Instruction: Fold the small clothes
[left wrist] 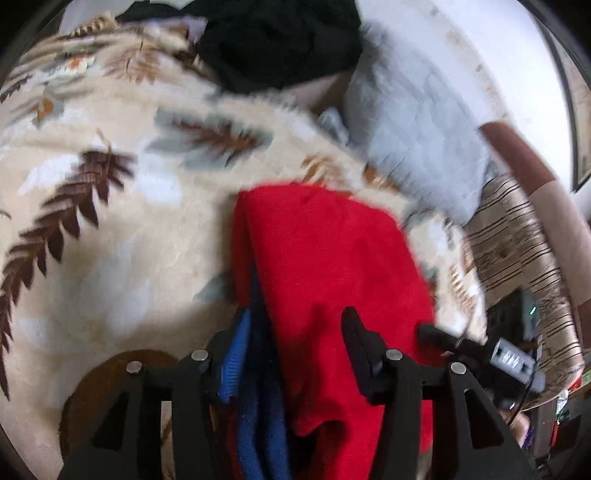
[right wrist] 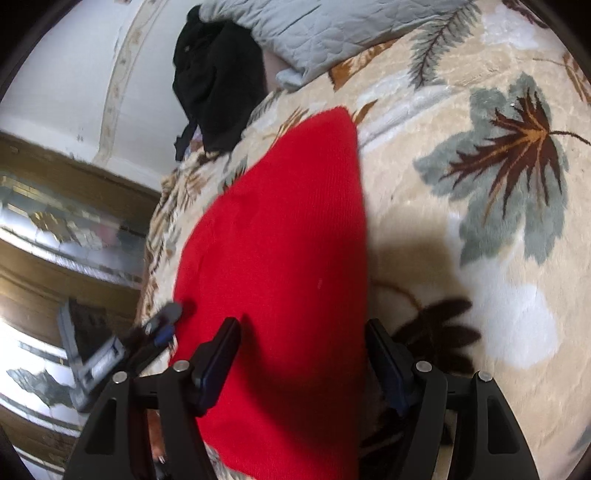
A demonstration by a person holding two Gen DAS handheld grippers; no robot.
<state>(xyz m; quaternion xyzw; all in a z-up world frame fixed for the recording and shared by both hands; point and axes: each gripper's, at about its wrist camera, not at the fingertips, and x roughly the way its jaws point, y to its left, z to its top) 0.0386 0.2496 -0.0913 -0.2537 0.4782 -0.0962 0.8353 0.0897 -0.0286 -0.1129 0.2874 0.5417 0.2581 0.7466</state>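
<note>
A red knitted garment (left wrist: 325,251) lies folded on a cream blanket with a leaf pattern (left wrist: 110,240). A blue ribbed trim (left wrist: 232,362) shows along its left fold. My left gripper (left wrist: 291,336) stands over the near end, jaws apart, with the raised red and blue fold between the fingers and no pad visibly pressing on it. In the right wrist view the same red garment (right wrist: 280,221) lies flat. My right gripper (right wrist: 303,347) is open wide above its near end, one finger over the cloth and the other at its right edge.
A heap of black clothing (left wrist: 280,40) (right wrist: 218,85) lies at the far side of the blanket (right wrist: 480,258). Next to it is a grey quilted pillow (left wrist: 417,122) (right wrist: 332,26). The bed's edge and wooden furniture (right wrist: 74,236) are beyond.
</note>
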